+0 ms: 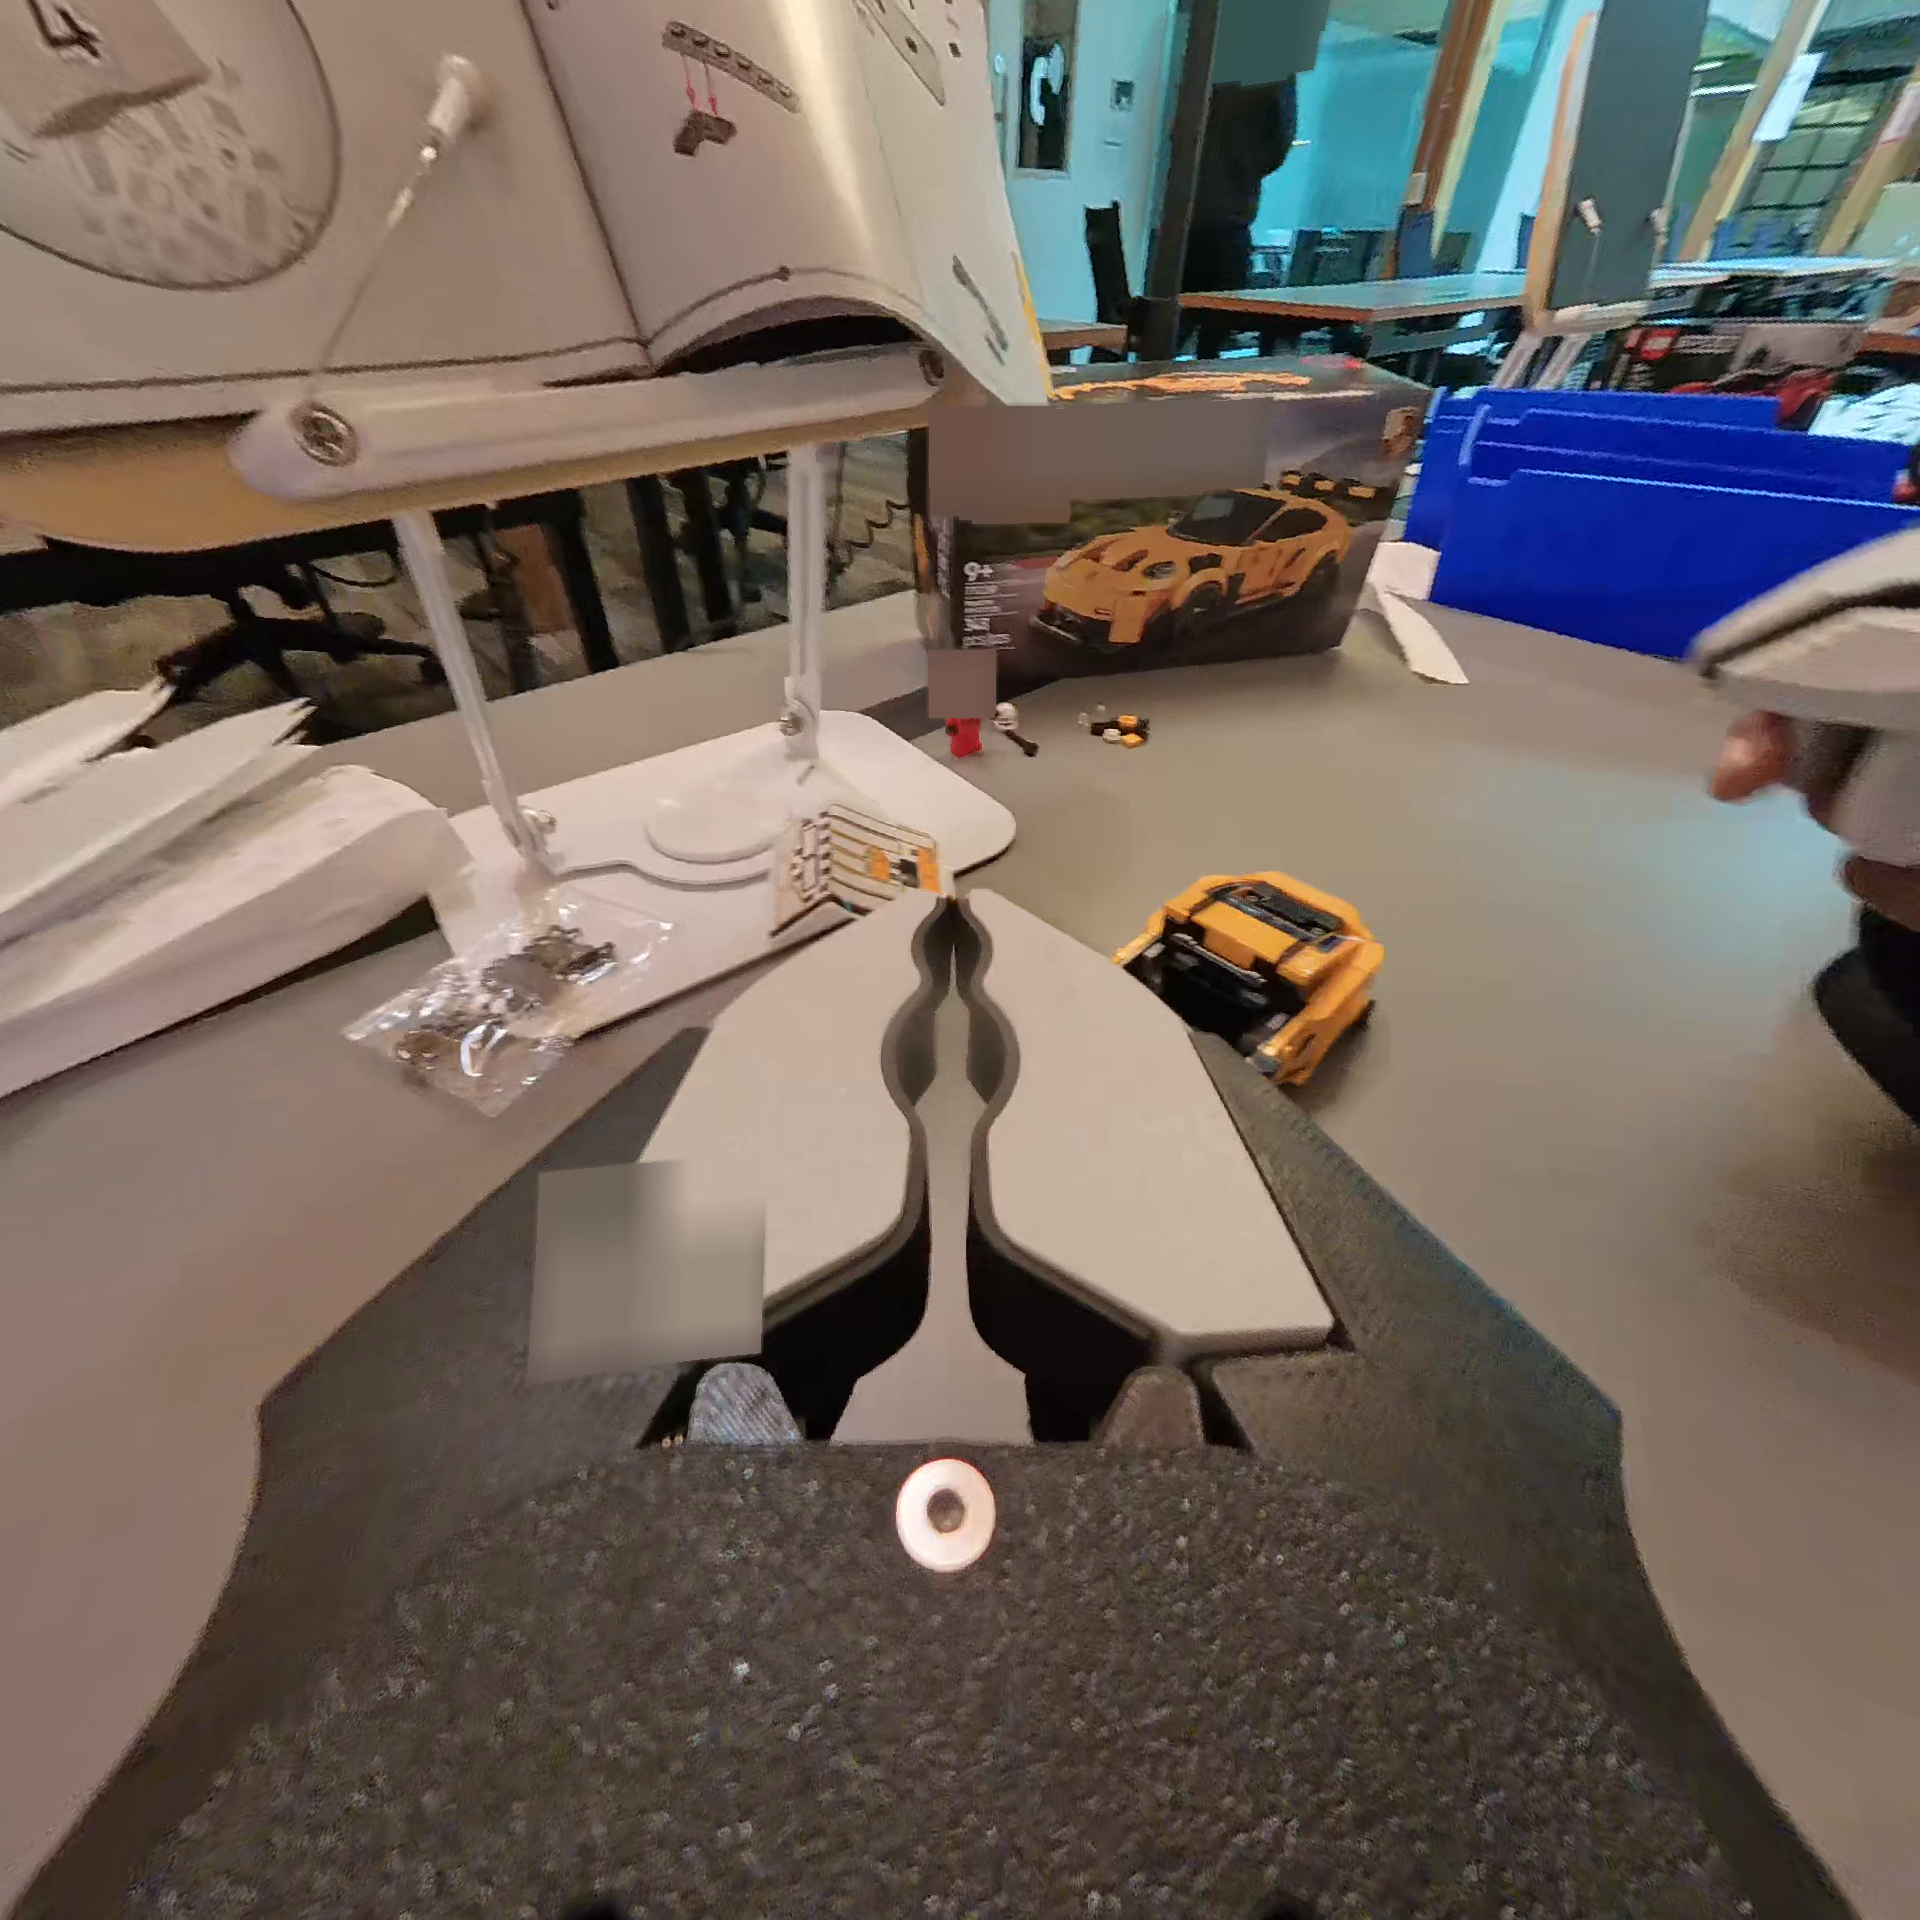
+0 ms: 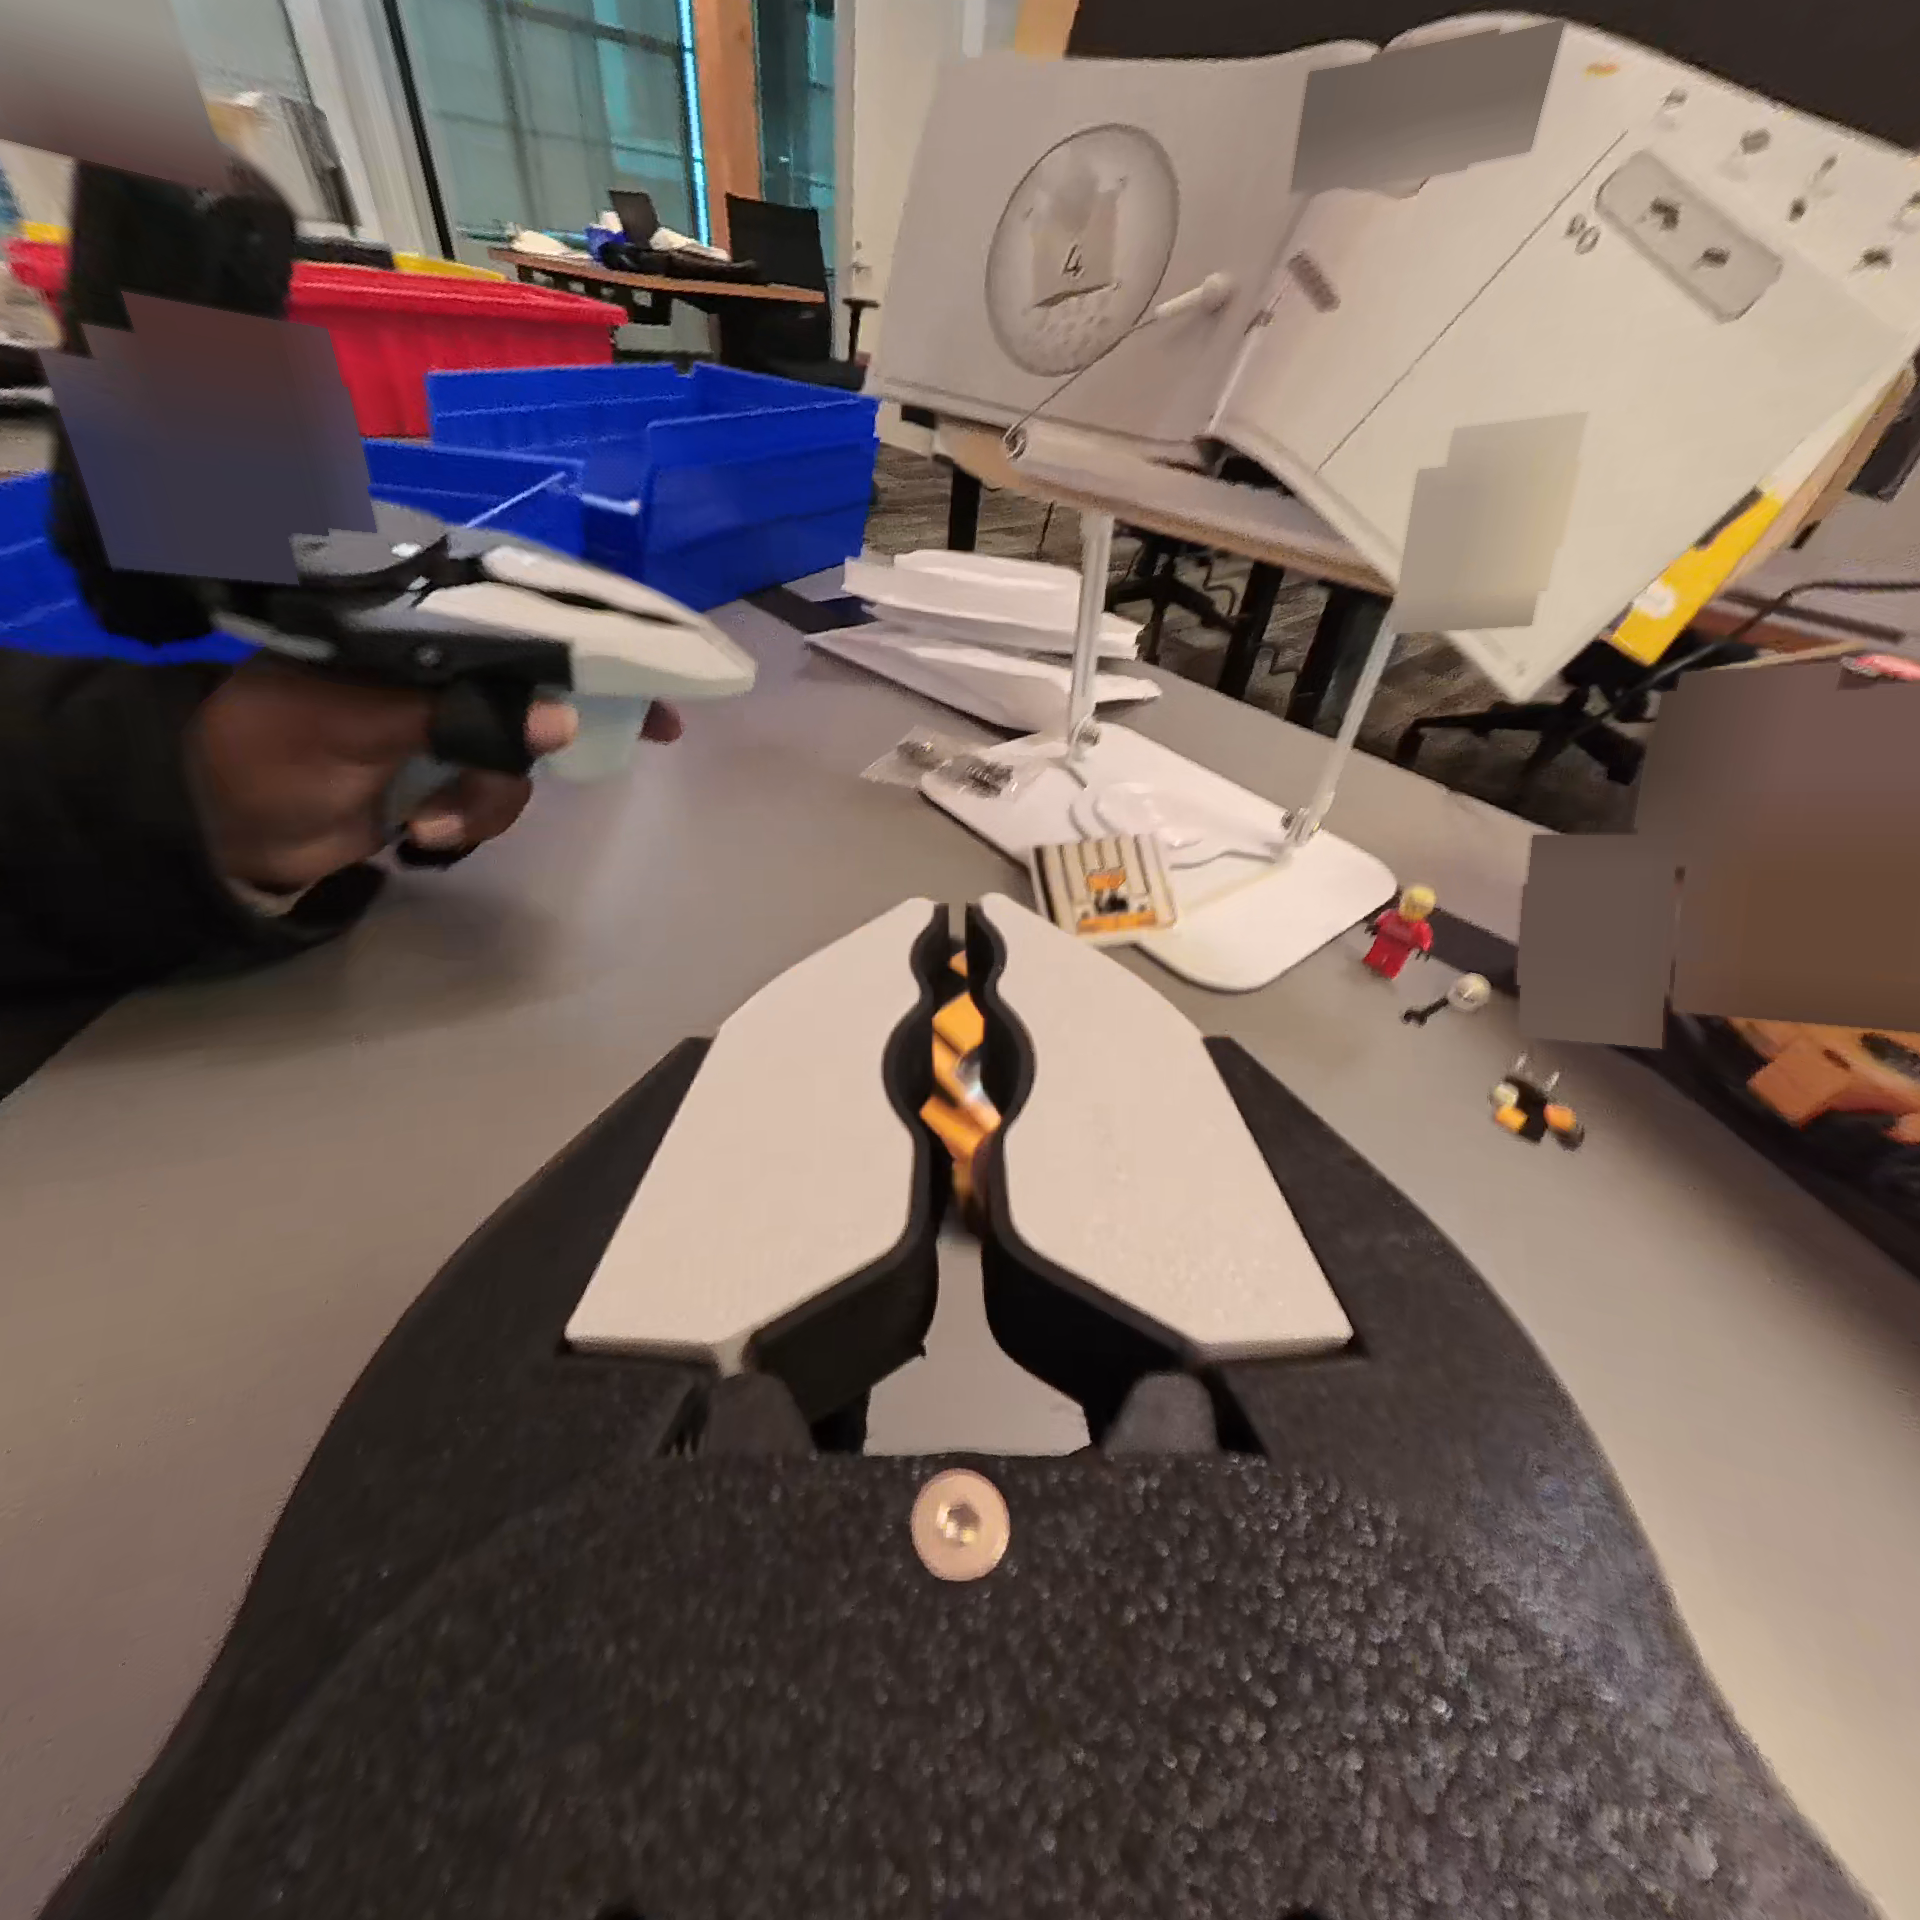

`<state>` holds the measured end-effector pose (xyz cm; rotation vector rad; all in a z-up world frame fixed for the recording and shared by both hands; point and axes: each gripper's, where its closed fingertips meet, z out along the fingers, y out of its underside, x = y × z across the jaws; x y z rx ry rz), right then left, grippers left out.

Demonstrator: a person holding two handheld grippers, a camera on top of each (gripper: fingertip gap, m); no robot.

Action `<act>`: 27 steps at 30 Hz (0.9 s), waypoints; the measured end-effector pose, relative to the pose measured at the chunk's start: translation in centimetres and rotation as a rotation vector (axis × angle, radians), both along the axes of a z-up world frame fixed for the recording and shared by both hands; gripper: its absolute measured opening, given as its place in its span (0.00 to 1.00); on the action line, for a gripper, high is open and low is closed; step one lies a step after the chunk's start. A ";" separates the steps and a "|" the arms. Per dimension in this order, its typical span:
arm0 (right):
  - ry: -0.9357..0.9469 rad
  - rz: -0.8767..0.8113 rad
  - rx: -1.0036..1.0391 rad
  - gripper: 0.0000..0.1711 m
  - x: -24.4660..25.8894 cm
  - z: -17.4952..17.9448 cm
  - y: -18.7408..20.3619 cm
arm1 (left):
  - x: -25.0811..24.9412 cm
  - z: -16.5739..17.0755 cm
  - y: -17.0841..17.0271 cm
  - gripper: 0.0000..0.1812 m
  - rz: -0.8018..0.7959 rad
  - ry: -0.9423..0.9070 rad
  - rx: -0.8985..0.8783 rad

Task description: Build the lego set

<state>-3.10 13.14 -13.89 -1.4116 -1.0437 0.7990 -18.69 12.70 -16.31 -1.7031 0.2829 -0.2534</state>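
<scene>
A partly built yellow and black Lego car (image 1: pixel 1257 966) sits on the grey table (image 1: pixel 1455 1195), just right of my left gripper (image 1: pixel 951 906), which is shut and empty above the table. My right gripper (image 2: pixel 956 920) is shut on a small yellow Lego piece (image 2: pixel 958 1081) that shows in the gap between its fingers. It hovers over the table, and its blurred edge shows at the far right of the left wrist view (image 1: pixel 1766 644). The left gripper also shows in the right wrist view (image 2: pixel 717 675), held in a hand. An open instruction book (image 1: pixel 623 187) rests on a white stand (image 1: pixel 883 769).
The set's box (image 1: pixel 1164 520) stands at the back. A sticker sheet (image 1: pixel 862 862) and a clear parts bag (image 1: pixel 509 987) lie by the stand. A red minifigure (image 2: pixel 1400 930) and small loose pieces (image 2: pixel 1536 1112) lie nearby. Blue bins (image 2: pixel 707 468) and torn white bags (image 1: pixel 156 831) line the edges. The tips of one gripper are about 15 cm away from the tips of the other.
</scene>
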 end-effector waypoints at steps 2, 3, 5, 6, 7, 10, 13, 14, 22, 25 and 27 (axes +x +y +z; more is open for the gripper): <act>0.013 -0.009 0.013 0.02 -1.6 1.0 1.6 | 0.1 -0.2 -0.2 0.00 -0.010 0.022 -0.002; 0.027 -0.005 0.015 0.02 -2.6 1.4 2.3 | 0.1 -0.4 -0.2 0.00 -0.012 0.036 -0.006; 0.046 0.006 0.036 0.02 -4.3 1.7 3.8 | 0.2 -0.8 -0.1 0.00 -0.026 0.048 -0.028; 0.046 0.005 0.050 0.02 -5.0 1.5 4.5 | 0.2 -1.0 0.0 0.01 -0.033 0.050 -0.039; 0.047 0.011 0.049 0.03 -5.5 1.0 4.9 | 0.3 -1.2 0.0 0.02 -0.041 0.051 -0.046; -0.019 0.065 0.048 0.06 -5.5 -1.5 4.7 | 1.2 -2.4 0.1 0.05 -0.101 0.065 -0.096; -0.200 0.139 0.074 0.18 -5.0 -4.3 4.3 | 2.4 -3.8 0.0 0.10 -0.164 0.102 -0.143; -0.245 0.178 0.055 0.23 -4.9 -5.1 4.1 | 2.6 -4.2 0.0 0.10 -0.171 0.127 -0.151; -0.570 0.251 0.031 0.45 -3.7 -11.5 4.1 | 3.0 -5.4 -0.1 0.10 -0.206 0.140 -0.210; -0.603 0.212 0.093 0.40 -3.5 -11.9 4.9 | 3.3 -5.4 -0.2 0.10 -0.223 0.131 -0.213; -0.600 0.178 0.123 0.38 -3.3 -11.7 5.6 | 3.4 -5.3 -0.3 0.10 -0.227 0.145 -0.207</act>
